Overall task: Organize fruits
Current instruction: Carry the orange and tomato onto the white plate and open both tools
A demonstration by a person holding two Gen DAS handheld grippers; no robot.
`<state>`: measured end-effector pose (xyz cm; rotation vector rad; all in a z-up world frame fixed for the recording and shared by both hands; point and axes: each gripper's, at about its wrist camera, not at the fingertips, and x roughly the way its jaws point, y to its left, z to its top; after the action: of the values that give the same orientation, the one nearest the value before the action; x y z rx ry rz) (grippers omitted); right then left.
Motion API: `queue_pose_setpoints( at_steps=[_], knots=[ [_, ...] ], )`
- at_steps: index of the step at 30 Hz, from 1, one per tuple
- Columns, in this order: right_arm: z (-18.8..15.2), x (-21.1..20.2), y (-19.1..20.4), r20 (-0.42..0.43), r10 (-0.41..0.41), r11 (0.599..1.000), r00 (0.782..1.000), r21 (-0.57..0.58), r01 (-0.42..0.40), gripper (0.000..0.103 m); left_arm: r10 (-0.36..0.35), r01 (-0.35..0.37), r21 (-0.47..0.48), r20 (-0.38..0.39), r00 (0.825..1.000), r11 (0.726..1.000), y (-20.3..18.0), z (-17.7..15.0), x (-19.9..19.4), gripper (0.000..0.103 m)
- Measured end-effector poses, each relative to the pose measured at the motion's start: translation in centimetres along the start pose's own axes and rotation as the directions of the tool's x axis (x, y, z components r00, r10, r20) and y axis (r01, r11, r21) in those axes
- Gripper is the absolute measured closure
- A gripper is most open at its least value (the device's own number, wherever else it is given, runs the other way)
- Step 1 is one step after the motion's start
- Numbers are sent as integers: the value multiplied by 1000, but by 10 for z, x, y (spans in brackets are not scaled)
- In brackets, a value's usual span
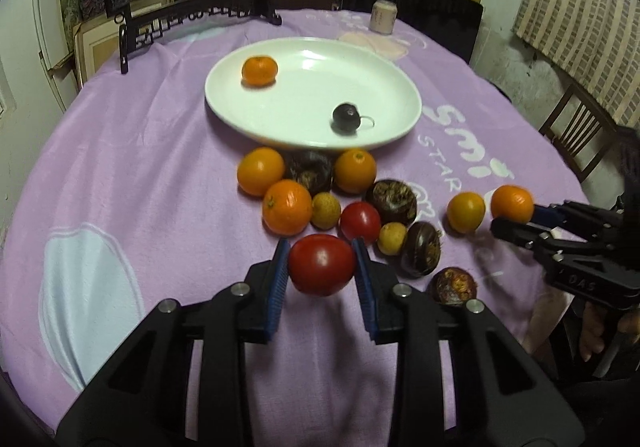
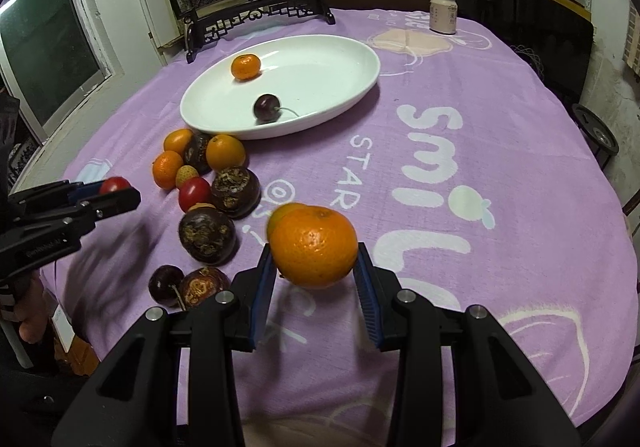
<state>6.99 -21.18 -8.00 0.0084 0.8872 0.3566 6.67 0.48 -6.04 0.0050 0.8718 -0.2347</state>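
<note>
A: Now, what is held by each gripper?

B: A red tomato (image 1: 322,264) is clamped between the blue pads of the left gripper (image 1: 322,267), lifted just clear of the purple tablecloth (image 1: 140,175). A tangerine (image 2: 314,247) is gripped the same way by the right gripper (image 2: 314,267), also off the cloth.

A: And where is the rest of the fruit found?

B: A white plate (image 1: 360,67) is seen at 12 o'clock from the left gripper; a small orange (image 1: 259,70) lies at its 10 o'clock edge and a dark cherry (image 1: 346,119) at its 5 o'clock side. A loose cluster of oranges, dark mangosteens (image 1: 391,201), pale longans (image 1: 325,210) and a second tomato (image 1: 360,222) is spread on the cloth between the plate and the left gripper. A can (image 2: 443,15) is stood beyond the plate at 1 o'clock.
</note>
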Motion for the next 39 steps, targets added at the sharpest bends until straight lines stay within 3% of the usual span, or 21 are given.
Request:
queue_pose_setpoints(
  at_steps=[4, 10, 16, 20, 25, 30, 34, 39],
  knots=[
    [13, 4, 7, -5, 18, 1000, 1000, -23, -18, 64, -1, 0, 6, 25, 1000, 1000, 4, 13, -5, 71],
    [68, 14, 21, 40, 35, 997, 999, -76, -32, 64, 53, -53, -1, 61, 997, 999, 24, 71, 12, 71],
    [154, 69, 27, -12, 46, 997, 999, -65, -47, 64, 50, -48, -64, 23, 998, 997, 45, 156, 71, 71],
    [198, 121, 25, -23, -20, 995, 1000, -96, 18, 64, 34, -34, -143, -3, 999, 989, 56, 182, 106, 71],
    [196, 163, 10, -103, -13, 999, 995, -48, 8, 64, 32, -36, -152, -31, 999, 988, 60, 176, 126, 71],
    [197, 165, 13, -87, -25, 998, 996, -67, 19, 63, 28, -33, -146, -38, 999, 989, 59, 175, 131, 71],
    [196, 160, 11, -38, -49, 997, 998, -66, 46, 55, 40, -39, -164, 1, 999, 986, 63, 174, 120, 57],
    [181, 124, 11, 77, -102, 991, 992, -77, 108, 54, 66, -57, -148, 56, 996, 987, 63, 163, 101, 52]
  ],
)
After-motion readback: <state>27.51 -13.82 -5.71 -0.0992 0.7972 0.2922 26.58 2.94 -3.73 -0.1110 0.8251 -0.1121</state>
